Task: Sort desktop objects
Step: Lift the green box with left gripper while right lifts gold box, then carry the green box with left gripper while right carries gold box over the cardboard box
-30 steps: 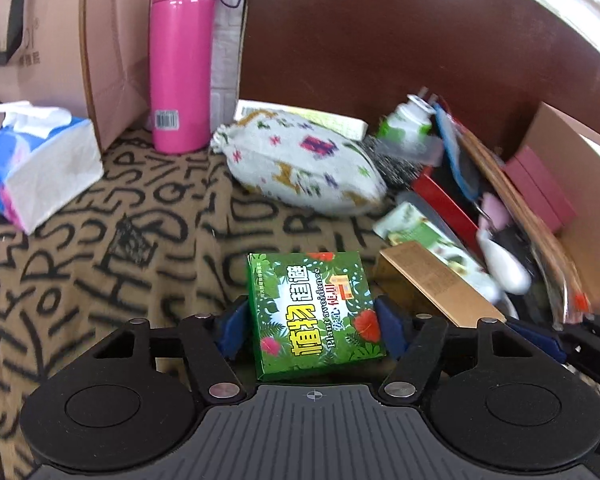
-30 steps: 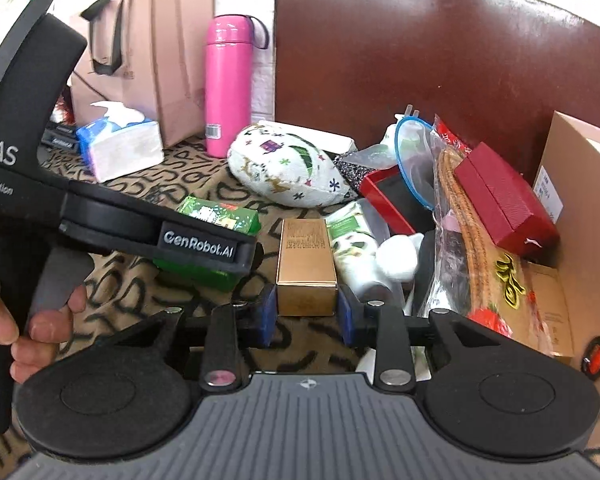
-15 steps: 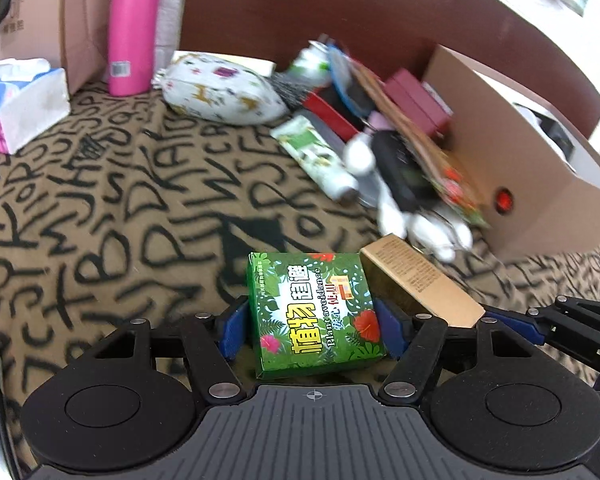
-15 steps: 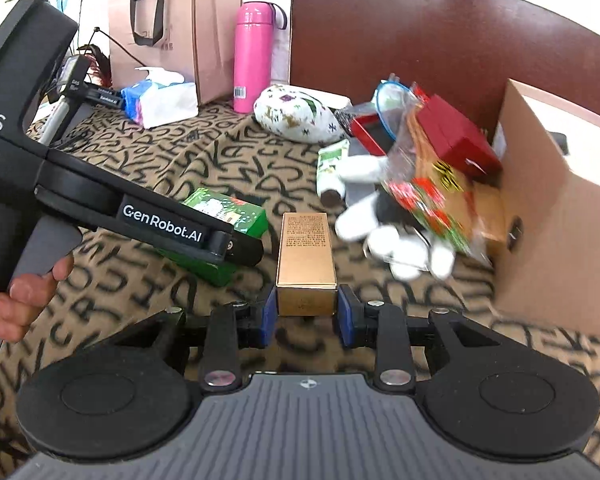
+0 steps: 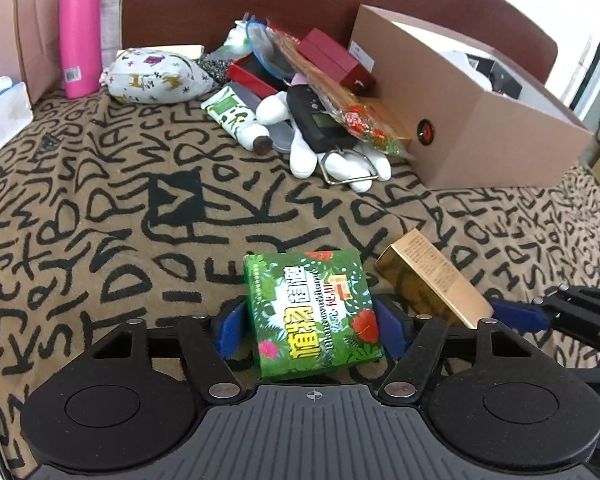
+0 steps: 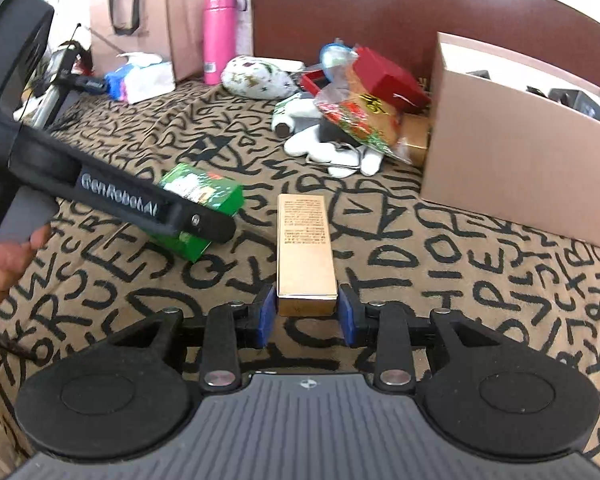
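My left gripper (image 5: 308,326) is shut on a green box with yellow lettering (image 5: 314,312) and holds it over the patterned cloth. The green box also shows in the right wrist view (image 6: 202,196), partly behind the left gripper's black body. My right gripper (image 6: 306,312) is shut on the near end of a long gold box (image 6: 305,256). The gold box shows at the right in the left wrist view (image 5: 432,284), beside the green box. Both boxes are close together, well in front of the pile.
A pile of objects (image 5: 300,112) lies at the back: tube, white gloves, black device, red boxes, printed pouch (image 5: 156,76). An open cardboard box (image 5: 460,112) stands to its right. A pink bottle (image 5: 80,32), tissue pack (image 6: 140,80) and paper bag (image 6: 156,16) stand at back left.
Both grippers have pulled back from the pile toward the front, each carrying its box. The pile and cardboard box now appear farther away.
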The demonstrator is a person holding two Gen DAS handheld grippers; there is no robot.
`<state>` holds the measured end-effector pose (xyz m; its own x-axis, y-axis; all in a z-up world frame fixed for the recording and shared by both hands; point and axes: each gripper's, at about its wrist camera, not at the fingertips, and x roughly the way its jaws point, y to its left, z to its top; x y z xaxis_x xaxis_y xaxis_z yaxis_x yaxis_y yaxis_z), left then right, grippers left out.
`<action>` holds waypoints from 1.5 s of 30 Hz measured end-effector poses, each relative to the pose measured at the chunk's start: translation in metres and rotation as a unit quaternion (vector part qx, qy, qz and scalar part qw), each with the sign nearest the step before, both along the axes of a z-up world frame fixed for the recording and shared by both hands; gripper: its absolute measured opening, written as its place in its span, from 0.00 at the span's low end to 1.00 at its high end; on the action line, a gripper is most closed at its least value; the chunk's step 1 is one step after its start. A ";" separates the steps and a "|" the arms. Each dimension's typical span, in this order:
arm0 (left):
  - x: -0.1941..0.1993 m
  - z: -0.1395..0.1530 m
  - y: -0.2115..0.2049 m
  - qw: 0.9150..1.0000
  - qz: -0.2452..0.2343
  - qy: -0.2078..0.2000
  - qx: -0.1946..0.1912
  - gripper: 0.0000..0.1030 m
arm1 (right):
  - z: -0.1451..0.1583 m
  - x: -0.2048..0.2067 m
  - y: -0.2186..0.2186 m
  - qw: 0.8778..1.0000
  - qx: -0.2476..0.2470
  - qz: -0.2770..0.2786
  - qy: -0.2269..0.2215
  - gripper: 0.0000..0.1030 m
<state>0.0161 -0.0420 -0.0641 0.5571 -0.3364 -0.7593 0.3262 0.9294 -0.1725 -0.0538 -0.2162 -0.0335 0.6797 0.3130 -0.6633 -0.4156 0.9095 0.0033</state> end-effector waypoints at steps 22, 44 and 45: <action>0.003 -0.003 -0.009 1.000 0.009 -0.003 0.016 0.79 | -0.004 0.014 0.006 1.000 0.006 -0.005 -0.004 0.44; -0.004 0.005 -0.017 1.000 0.000 -0.016 0.025 0.65 | -0.001 0.016 -0.009 0.998 0.061 -0.011 0.003 0.35; -0.006 0.009 -0.020 0.999 -0.005 -0.022 0.024 0.65 | 0.001 0.015 -0.012 0.998 0.064 -0.013 0.000 0.35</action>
